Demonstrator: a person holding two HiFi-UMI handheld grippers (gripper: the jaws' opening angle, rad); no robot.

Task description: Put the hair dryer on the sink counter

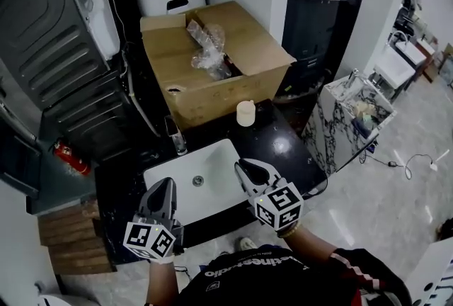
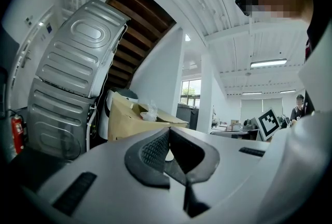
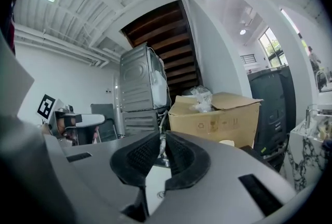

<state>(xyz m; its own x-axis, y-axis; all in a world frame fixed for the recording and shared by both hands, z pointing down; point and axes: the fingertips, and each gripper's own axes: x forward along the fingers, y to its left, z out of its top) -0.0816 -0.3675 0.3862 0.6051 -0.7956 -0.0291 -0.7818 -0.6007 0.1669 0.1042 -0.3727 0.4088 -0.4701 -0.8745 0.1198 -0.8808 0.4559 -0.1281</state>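
An open cardboard box [image 1: 212, 95] stands behind the black sink counter [image 1: 283, 145]. Inside it lies crumpled clear plastic wrap [image 1: 207, 42] over a dark object [image 1: 226, 71]; I cannot tell whether that is the hair dryer. My left gripper [image 1: 167, 185] hangs over the front left of the white basin [image 1: 212, 163], its jaws meeting at the tips with nothing in them [image 2: 167, 132]. At the basin's front right, my right gripper [image 1: 245, 167] holds nothing, and a narrow gap shows between its pads [image 3: 162, 137]. Both point toward the box.
A faucet [image 1: 177, 136] stands at the basin's back left, and a small white cup [image 1: 245, 113] sits on the counter before the box. A tilted grey metal machine [image 1: 49, 21] fills the left, with a red fire extinguisher [image 1: 71, 158] below. A marble-patterned unit [image 1: 347, 120] stands right.
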